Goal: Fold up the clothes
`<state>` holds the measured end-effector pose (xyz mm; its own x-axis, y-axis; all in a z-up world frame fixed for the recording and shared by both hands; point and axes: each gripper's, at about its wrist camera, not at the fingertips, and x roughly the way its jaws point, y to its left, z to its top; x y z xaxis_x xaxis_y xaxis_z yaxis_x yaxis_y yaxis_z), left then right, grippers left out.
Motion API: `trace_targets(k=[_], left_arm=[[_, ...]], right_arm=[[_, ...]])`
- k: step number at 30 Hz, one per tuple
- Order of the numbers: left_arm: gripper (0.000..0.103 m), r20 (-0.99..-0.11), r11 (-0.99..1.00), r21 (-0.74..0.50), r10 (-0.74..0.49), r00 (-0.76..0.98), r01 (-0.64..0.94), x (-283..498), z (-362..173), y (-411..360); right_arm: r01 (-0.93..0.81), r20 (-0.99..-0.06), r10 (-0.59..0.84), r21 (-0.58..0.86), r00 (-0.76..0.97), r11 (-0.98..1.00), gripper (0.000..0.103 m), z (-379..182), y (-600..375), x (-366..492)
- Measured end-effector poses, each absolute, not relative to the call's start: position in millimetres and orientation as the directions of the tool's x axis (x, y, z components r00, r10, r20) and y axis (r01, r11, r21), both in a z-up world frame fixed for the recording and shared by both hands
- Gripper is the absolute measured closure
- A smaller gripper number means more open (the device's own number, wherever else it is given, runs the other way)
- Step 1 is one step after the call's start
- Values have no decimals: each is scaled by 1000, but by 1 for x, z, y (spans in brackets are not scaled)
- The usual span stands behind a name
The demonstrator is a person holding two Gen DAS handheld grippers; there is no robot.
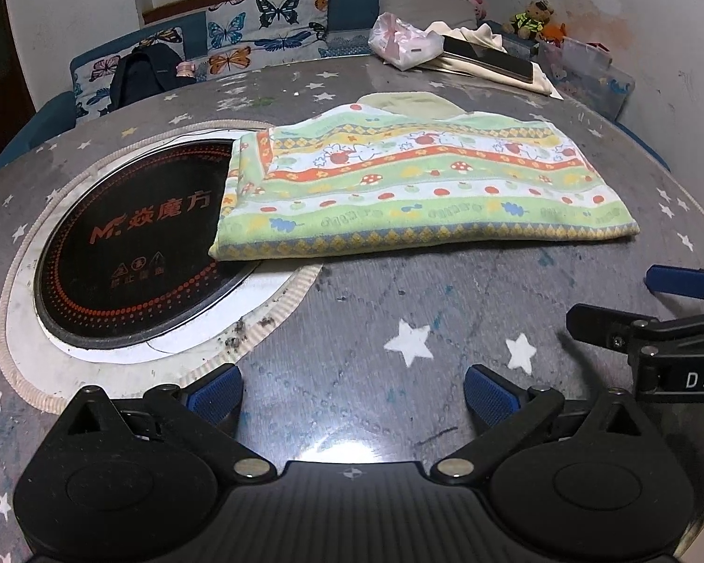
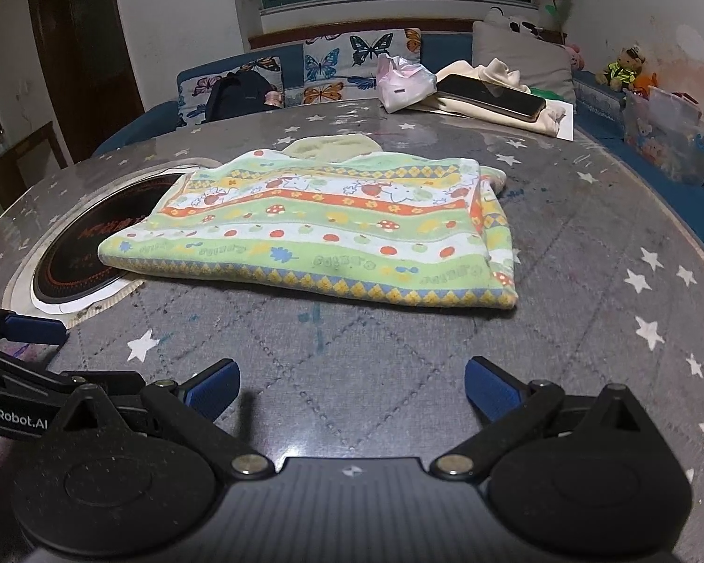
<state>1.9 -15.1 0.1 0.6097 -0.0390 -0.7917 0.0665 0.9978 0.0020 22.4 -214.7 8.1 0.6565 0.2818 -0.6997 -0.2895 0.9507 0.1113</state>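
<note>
Two blue-padded fingers of the left hand-held gripper (image 1: pixel 352 399) stand wide apart and grasp nothing, hovering over the grey star-printed quilted bench (image 1: pixel 352 328). From the left wrist view, the folded green, white and orange patterned cotton garment (image 1: pixel 422 187) lies ahead and slightly to the right, its long axis running left to right, its left end overlapping the round black induction hob (image 1: pixel 126 244) set into the bench. The right hand-held gripper (image 1: pixel 633 300) shows at the right edge. In the right wrist view, the right hand-held gripper (image 2: pixel 352 391) is likewise spread and empty; the garment (image 2: pixel 328 230) lies straight ahead, near edge facing the fingers, apart from them. Neither gripper seems clearly nearer; each looks best placed for the end on its own side.
</note>
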Motion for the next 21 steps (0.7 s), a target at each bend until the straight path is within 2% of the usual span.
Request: trace_targets(k=[11, 21], left_arm=[[0, -787, 998, 2, -37, 616, 63, 0, -1, -15], [0, -789, 999, 1, -32, 614, 53, 1, 0, -16]], right_arm=[[-298, -701, 230, 26, 676, 954, 0, 3, -204, 18], [-292, -699, 218, 15, 681, 956, 0, 3, -202, 18]])
